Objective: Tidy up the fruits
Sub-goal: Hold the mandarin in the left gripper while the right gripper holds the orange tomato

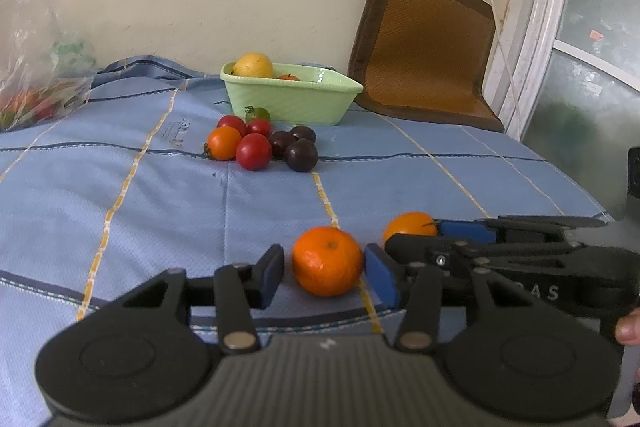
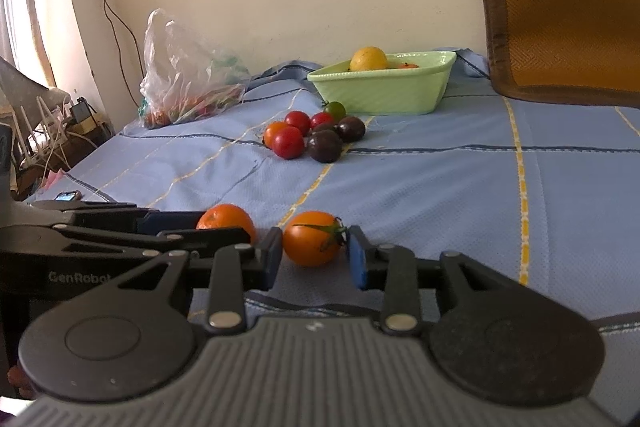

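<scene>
Left gripper (image 1: 324, 273) perhaps off mandarin (image 1: 327, 261).

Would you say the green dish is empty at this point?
Not empty: the green dish holds a yellow fruit and something small and orange.

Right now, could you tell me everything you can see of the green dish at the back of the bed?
The green dish is a pale mint, glossy, rectangular bowl with sloping, faintly ribbed walls, seemingly ceramic. It sits upright on the blue checked cloth near the wall, with the brown mat close on one side. Inside lie a yellow fruit and something small and orange-red. A green tomato lies at its front wall.
</scene>
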### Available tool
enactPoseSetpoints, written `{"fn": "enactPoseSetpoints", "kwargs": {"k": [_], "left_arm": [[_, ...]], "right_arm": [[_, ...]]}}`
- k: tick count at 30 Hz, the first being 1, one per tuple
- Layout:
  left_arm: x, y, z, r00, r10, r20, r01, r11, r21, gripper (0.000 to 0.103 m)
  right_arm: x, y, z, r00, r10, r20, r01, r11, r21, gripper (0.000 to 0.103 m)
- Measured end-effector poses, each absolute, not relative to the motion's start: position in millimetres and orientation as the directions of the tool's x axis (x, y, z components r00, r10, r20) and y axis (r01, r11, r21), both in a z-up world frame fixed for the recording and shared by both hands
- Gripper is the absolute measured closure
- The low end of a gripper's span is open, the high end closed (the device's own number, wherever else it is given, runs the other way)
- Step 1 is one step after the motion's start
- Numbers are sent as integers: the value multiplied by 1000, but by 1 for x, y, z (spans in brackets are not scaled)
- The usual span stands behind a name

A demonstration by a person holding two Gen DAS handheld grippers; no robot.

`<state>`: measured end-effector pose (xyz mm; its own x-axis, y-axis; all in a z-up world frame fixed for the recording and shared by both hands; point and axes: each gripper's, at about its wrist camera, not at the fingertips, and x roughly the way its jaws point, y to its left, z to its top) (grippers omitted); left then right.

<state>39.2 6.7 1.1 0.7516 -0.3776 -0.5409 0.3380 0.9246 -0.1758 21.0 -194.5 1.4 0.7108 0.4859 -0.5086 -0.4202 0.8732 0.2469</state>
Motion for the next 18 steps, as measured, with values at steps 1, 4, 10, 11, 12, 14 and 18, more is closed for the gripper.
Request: {"fn": "enactPoseSetpoints", "kwargs": {"k": [1, 4, 10, 11, 12, 14, 18], "left_arm": [[39, 7, 1, 751, -377, -542, 338, 925, -175, 57], [40, 7, 1, 751, -376, -543, 337, 925, -175, 57], [40, 7, 1, 751, -374, -544, 336, 926, -174, 57], [40, 7, 1, 751, -374, -544, 335, 926, -174, 57], [40, 7, 1, 751, -374, -544, 335, 926, -174, 57], [40, 7, 1, 751, -374, -544, 335, 926, -175, 57], [40, 7, 1, 751, -375, -543, 334, 926, -178, 56]], "right_arm": [[21, -194, 1, 710, 486, -509, -421, 873, 245, 64], [22, -193, 1, 710, 485, -510, -421, 874, 244, 64], [22, -193, 1, 712, 484, -509, -417, 874, 249, 64], [22, -193, 1, 712, 483, -509, -415, 875, 250, 64], [22, -193, 1, 713, 483, -509, -414, 875, 250, 64], [22, -193, 1, 713, 482, -509, -412, 876, 251, 65], [21, -193, 1, 714, 481, -509, -410, 876, 253, 65]]}}
